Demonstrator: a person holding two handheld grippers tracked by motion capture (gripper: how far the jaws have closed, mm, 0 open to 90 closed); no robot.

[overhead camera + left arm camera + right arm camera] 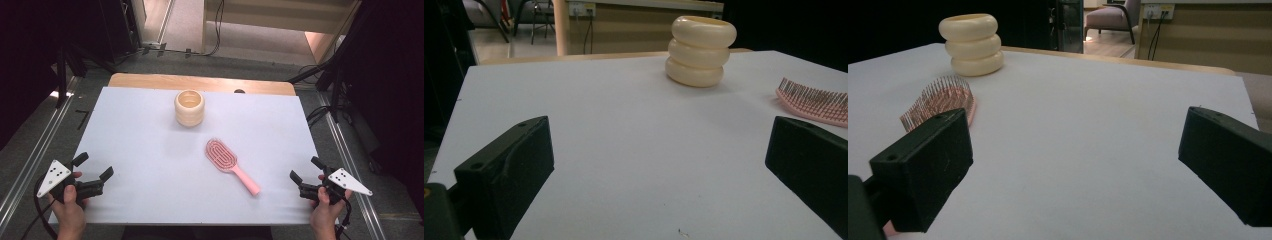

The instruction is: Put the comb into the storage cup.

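A pink hairbrush (229,162) lies bristles-up near the middle of the white table top (150,150), its handle pointing toward the near right. Behind it stands a cream ribbed cup (189,107), upright and hollow. My left gripper (93,167) rests at the near left corner, jaws wide open with nothing between them. At the near right edge my right gripper (305,170) is likewise open and holds nothing. The left gripper view looks across the table at the cup (700,50) and the brush head (814,101). In the right gripper view the brush (943,97) lies by the left jaw, the cup (973,44) beyond.
A wooden strip (200,82) borders the table's far edge. Metal rails (30,160) run along the floor on both sides, and cables (320,112) lie at the far right. Black stands rise at the dark left and right margins.
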